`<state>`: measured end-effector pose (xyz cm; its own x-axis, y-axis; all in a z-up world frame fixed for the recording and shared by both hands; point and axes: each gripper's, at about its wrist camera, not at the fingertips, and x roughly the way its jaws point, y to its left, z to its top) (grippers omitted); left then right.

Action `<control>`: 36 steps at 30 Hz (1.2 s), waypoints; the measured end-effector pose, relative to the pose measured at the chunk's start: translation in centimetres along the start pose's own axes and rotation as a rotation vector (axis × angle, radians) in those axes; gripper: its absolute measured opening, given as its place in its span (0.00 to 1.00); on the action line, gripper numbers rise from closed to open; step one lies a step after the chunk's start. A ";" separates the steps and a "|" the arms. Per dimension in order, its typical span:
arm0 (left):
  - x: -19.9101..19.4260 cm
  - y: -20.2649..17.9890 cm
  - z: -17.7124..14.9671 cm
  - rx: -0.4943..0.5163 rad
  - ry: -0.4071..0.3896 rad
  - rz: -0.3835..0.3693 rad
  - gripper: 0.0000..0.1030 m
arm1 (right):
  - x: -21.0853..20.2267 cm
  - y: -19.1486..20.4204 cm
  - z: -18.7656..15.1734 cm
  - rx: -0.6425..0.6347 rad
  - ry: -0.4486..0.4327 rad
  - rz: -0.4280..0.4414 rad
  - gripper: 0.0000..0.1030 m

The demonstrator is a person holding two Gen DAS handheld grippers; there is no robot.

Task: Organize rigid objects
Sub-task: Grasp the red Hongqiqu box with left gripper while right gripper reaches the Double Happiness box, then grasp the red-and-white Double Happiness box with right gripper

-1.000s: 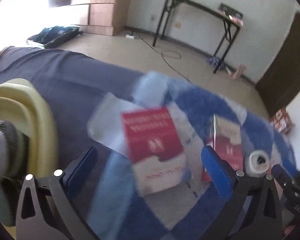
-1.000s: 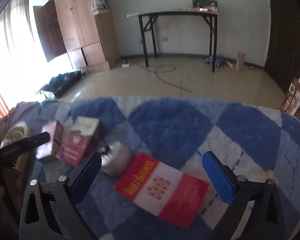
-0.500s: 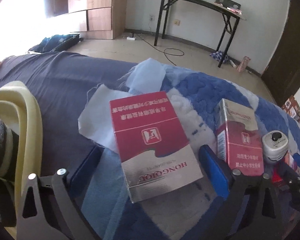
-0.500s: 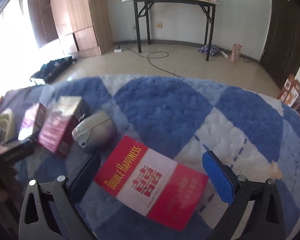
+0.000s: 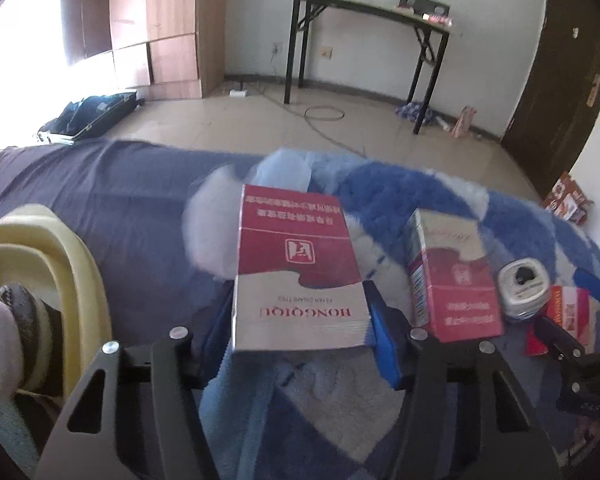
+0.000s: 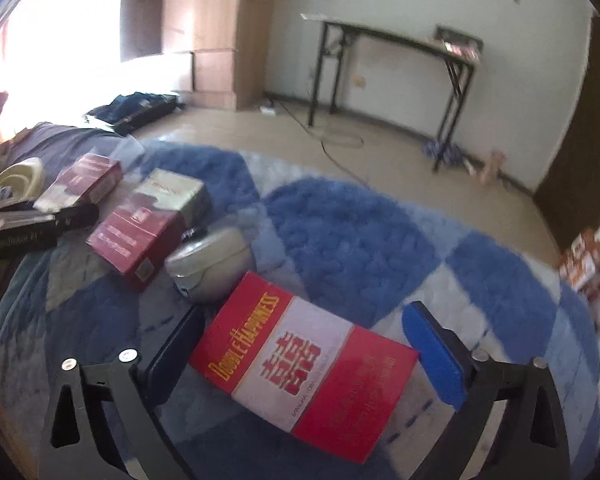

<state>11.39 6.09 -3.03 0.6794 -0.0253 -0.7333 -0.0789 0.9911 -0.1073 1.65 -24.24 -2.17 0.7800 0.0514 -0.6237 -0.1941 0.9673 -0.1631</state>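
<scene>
A red and silver Hongqiqu carton (image 5: 296, 272) lies on the quilt. My left gripper (image 5: 300, 308) is closing on it, and both blue pads touch its long sides near the close end. To its right sit a second dark red carton (image 5: 452, 288) and a silver round device (image 5: 522, 288). In the right wrist view a red and white Double Happiness carton (image 6: 304, 364) lies skewed between the pads of my right gripper (image 6: 302, 320). That gripper's jaws are closing, with small gaps left on both sides. The dark red carton (image 6: 140, 236) and silver device (image 6: 212, 264) lie to its left.
A blue and white quilt (image 5: 400, 200) covers the bed over a dark blue sheet (image 5: 100, 184). A pale yellow basin (image 5: 60, 248) with a grey sock (image 5: 16, 312) sits at the left. Beyond the bed edge are bare floor, an open suitcase (image 5: 88, 116) and a black table (image 5: 364, 4).
My left jaws have narrowed from wide apart onto the Hongqiqu carton's sides. Both views have rolled slightly. My right jaws have drawn in a little around the Double Happiness carton.
</scene>
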 end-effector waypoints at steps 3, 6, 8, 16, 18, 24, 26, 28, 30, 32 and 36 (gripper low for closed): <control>-2.0 0.3 0.7 0.000 -0.043 -0.024 0.59 | -0.5 -1.4 0.0 0.050 -0.001 0.027 0.93; -3.0 0.7 1.2 0.009 -0.062 -0.014 0.59 | -1.2 -2.2 0.0 0.079 -0.013 0.024 0.92; -2.8 1.2 1.3 -0.002 -0.057 -0.029 0.59 | -1.1 -2.1 0.0 0.075 -0.018 0.022 0.91; -2.7 1.3 1.3 -0.009 -0.051 -0.024 0.59 | -0.6 -3.7 0.0 0.186 0.023 -0.026 1.00; -2.7 1.3 1.4 -0.010 -0.051 -0.029 0.59 | -0.5 -3.9 0.2 0.217 0.062 -0.042 1.00; -3.2 1.5 1.4 -0.012 -0.058 -0.032 0.59 | -1.7 -2.6 0.9 0.317 0.091 0.007 1.00; -3.2 1.7 1.4 -0.011 -0.058 -0.032 0.59 | -1.3 -1.6 0.6 0.299 0.115 0.000 1.00; -3.2 1.7 1.4 -0.013 -0.059 -0.032 0.59 | -1.2 -1.4 0.3 0.286 0.115 -0.071 1.00; -3.3 1.9 1.5 -0.018 -0.062 -0.035 0.59 | -0.8 -2.1 -0.2 0.314 0.146 -0.077 1.00; -3.4 2.1 1.5 -0.024 -0.063 -0.039 0.59 | -0.6 -2.7 -0.6 0.347 0.153 -0.047 1.00; -3.7 2.2 1.5 -0.025 -0.066 -0.039 0.59 | 0.0 -3.1 -1.5 0.363 0.151 -0.021 1.00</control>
<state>9.82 8.60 0.47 0.7290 -0.0546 -0.6823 -0.0687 0.9859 -0.1524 1.38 -27.61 -2.84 0.6802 0.0198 -0.7328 0.0652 0.9940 0.0874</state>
